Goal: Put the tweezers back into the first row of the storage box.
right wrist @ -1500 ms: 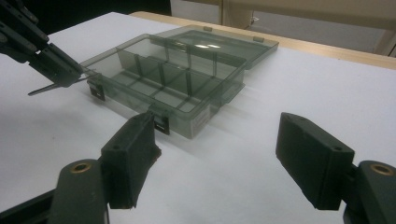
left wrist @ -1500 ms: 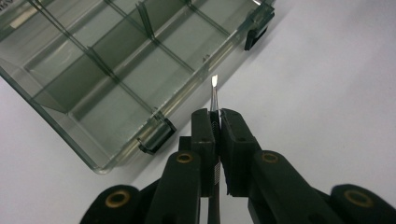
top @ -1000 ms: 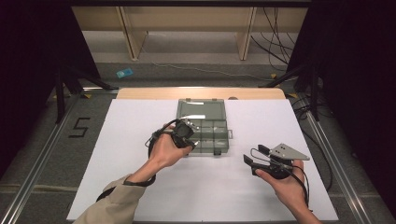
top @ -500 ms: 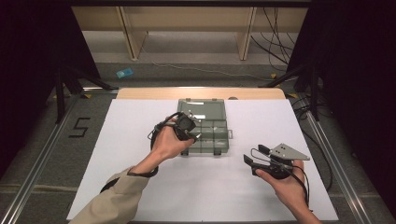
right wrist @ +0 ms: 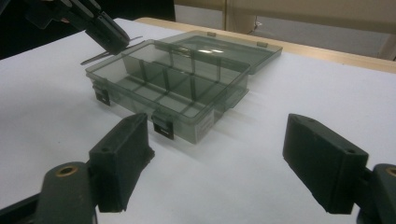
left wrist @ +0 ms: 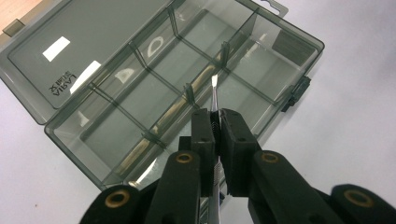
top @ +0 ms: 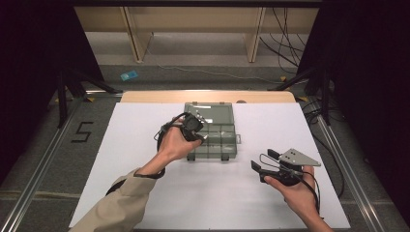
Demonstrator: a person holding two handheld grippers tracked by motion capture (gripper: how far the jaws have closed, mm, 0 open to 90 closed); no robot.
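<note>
The left gripper (top: 199, 131) has moved farther over the open compartment box (top: 212, 130) mid-surface, clamping thin tweezers (left wrist: 214, 93), which might slip askew; the right gripper (top: 265, 163), just widened, is empty.

A white-covered table (top: 145, 145) with a pale wooden far edge stood on grey floor (top: 38, 159). Beyond the table was a light wooden shelf frame (top: 140, 38); black cables (top: 285, 29) lay to the right of it.

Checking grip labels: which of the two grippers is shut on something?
The left gripper, over the open box: its fingers pinch thin metal tweezers. The right gripper has fingers wide apart, nothing between.
</note>
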